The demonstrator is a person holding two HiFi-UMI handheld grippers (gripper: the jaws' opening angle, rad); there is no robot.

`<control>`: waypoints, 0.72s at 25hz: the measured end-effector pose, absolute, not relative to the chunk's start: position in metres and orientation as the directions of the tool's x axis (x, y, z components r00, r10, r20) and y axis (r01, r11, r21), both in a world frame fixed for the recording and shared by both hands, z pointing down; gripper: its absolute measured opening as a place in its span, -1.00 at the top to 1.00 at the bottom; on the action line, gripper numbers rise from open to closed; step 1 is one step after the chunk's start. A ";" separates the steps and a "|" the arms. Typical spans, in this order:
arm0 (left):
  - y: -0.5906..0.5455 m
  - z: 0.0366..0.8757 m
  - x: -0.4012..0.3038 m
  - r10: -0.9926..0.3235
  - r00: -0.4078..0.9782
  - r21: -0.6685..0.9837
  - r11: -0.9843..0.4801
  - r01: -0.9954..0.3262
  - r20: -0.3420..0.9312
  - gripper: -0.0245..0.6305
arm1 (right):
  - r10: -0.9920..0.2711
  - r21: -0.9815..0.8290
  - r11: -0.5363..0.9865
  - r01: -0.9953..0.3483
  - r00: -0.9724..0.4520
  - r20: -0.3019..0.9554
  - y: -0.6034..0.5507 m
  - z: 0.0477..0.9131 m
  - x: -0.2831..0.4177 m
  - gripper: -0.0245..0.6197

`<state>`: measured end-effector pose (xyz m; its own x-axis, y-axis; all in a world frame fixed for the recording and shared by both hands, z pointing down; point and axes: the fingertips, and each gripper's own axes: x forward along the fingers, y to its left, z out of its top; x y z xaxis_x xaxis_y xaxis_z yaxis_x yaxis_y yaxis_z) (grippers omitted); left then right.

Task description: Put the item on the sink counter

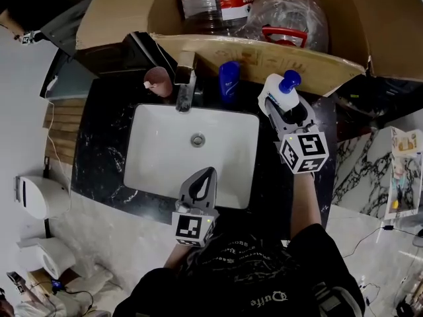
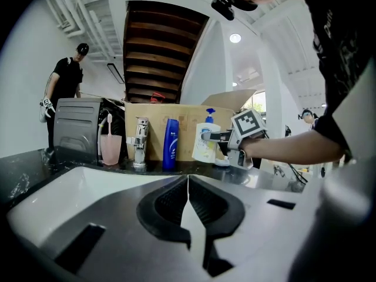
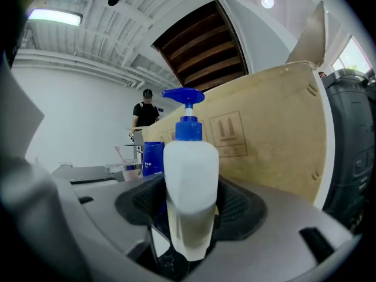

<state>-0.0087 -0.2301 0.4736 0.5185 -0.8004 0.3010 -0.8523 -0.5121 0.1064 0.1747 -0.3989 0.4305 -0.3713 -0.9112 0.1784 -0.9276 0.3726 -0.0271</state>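
A white pump bottle (image 1: 280, 90) with a blue pump head stands upright between the jaws of my right gripper (image 1: 282, 103), which is shut on its body. It is over the dark marble sink counter (image 1: 99, 137), right of the white basin (image 1: 158, 160) and close to the cardboard box (image 1: 264, 57). In the right gripper view the bottle (image 3: 189, 181) fills the middle, with a pad pressed on each side. Whether its base touches the counter I cannot tell. My left gripper (image 1: 203, 177) is shut with nothing in it, over the basin's front edge.
A blue bottle (image 1: 229, 81), the chrome faucet (image 1: 186, 88) and a pink cup (image 1: 158, 81) with a toothbrush line the counter's back edge. The box holds plastic bottles. A toilet (image 1: 33, 197) is at the left. A person in black (image 2: 67, 87) stands behind the counter.
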 end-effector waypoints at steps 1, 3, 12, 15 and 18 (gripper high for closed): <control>-0.230 0.474 -0.009 -0.801 0.516 0.105 -0.510 -0.854 0.304 0.90 | -0.910 -0.033 0.373 -0.927 -0.373 0.183 -0.401 0.434 0.175 0.12; -0.231 0.475 -0.008 -0.801 0.513 0.103 -0.508 -0.855 0.309 0.90 | -0.907 -0.042 0.372 -0.927 -0.373 0.194 -0.403 0.440 0.176 0.12; -0.235 0.480 -0.004 -0.796 0.513 0.108 -0.507 -0.855 0.321 0.90 | -0.901 -0.033 0.375 -0.927 -0.372 0.221 -0.412 0.457 0.179 0.12; -0.234 0.483 -0.006 -0.798 0.507 0.109 -0.501 -0.859 0.327 0.90 | -0.900 -0.036 0.373 -0.927 -0.370 0.230 -0.414 0.462 0.180 0.12; -0.234 0.485 -0.009 -0.800 0.499 0.107 -0.494 -0.863 0.334 0.90 | -0.897 -0.035 0.376 -0.926 -0.373 0.237 -0.415 0.468 0.179 0.12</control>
<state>-0.0086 -0.2337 0.4855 0.4993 -0.7996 0.3337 -0.8628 -0.4942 0.1069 0.1790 -0.4149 0.4675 -0.3728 -0.8971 0.2372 -0.9261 0.3756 -0.0352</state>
